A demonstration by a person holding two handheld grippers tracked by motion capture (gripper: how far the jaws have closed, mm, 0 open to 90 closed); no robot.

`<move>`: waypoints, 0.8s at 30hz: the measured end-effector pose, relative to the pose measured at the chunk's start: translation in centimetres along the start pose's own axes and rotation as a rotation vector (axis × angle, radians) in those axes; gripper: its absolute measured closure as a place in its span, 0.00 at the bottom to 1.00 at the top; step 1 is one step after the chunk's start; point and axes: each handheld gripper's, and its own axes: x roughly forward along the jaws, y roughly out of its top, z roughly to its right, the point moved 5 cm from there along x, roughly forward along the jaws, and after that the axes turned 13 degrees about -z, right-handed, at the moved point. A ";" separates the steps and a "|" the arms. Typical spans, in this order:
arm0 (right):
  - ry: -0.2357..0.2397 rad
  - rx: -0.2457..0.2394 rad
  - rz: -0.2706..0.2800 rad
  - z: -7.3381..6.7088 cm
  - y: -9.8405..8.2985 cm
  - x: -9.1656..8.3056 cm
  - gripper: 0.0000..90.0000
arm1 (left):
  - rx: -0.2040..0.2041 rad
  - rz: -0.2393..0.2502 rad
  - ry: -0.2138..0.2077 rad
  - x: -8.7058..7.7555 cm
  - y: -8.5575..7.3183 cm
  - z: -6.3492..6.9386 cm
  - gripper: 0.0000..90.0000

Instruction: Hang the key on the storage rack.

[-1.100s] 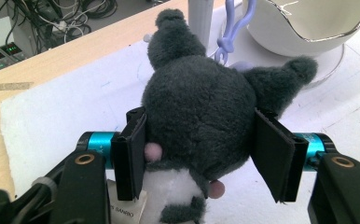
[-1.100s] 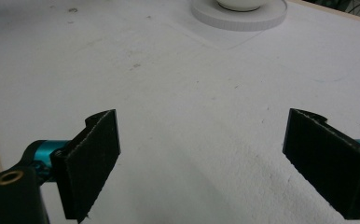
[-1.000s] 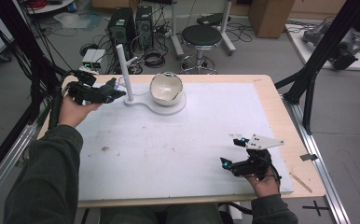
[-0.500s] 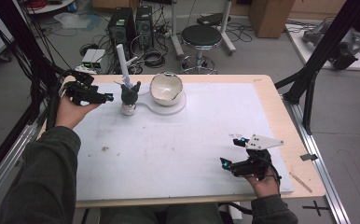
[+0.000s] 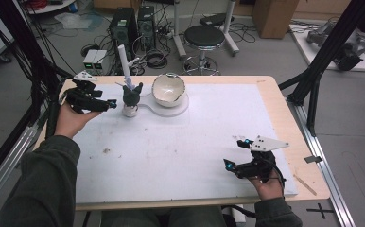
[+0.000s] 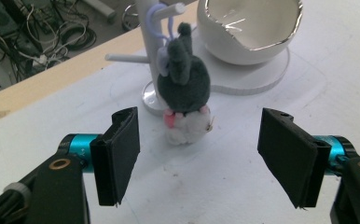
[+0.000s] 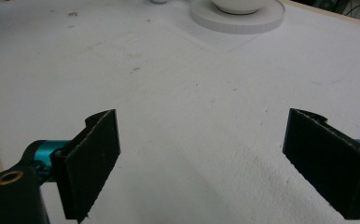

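Note:
A small plush toy (image 5: 132,94) (image 6: 185,86), dark grey above and white and pink below, hangs by a lilac loop from a peg of the white stand (image 5: 123,56) (image 6: 145,28). Its underside is down at the table surface beside the stand's foot. My left gripper (image 5: 108,105) (image 6: 199,156) is open a short way to the toy's left, pointing at it, with nothing between its jaws. Near the table's front right edge my right gripper (image 5: 232,152) (image 7: 201,158) is open over bare table.
A white eggshell-shaped bowl (image 5: 168,89) (image 6: 248,28) with a silvery rim sits on a round white disc (image 5: 180,106) (image 7: 236,18) just right of the stand. The white mat (image 5: 180,146) covers the table. A stool and computer gear stand beyond the far edge.
My left gripper has drawn back to the left from the stand, and the plush toy now hangs free on the peg. The right gripper has stayed put.

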 end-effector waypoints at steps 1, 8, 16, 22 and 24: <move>0.001 0.005 -0.002 0.0 0.0 0.0 0.11 | 0.000 0.007 -0.004 -0.1 0.0 0.2 0.33; -0.010 0.012 0.004 0.3 0.0 -0.1 0.11 | 0.014 0.032 -0.017 -0.5 -0.5 1.1 0.33; -0.019 0.021 0.009 0.3 0.0 -0.2 0.11 | 0.005 0.058 -0.033 -0.8 -1.5 1.5 0.32; -0.018 0.026 0.009 0.4 0.0 -0.2 0.11 | 0.009 0.074 -0.037 -1.2 -1.8 1.8 0.32; -0.016 0.030 0.007 0.3 0.0 -0.2 0.11 | 0.009 0.077 -0.038 -1.2 -1.9 1.9 0.31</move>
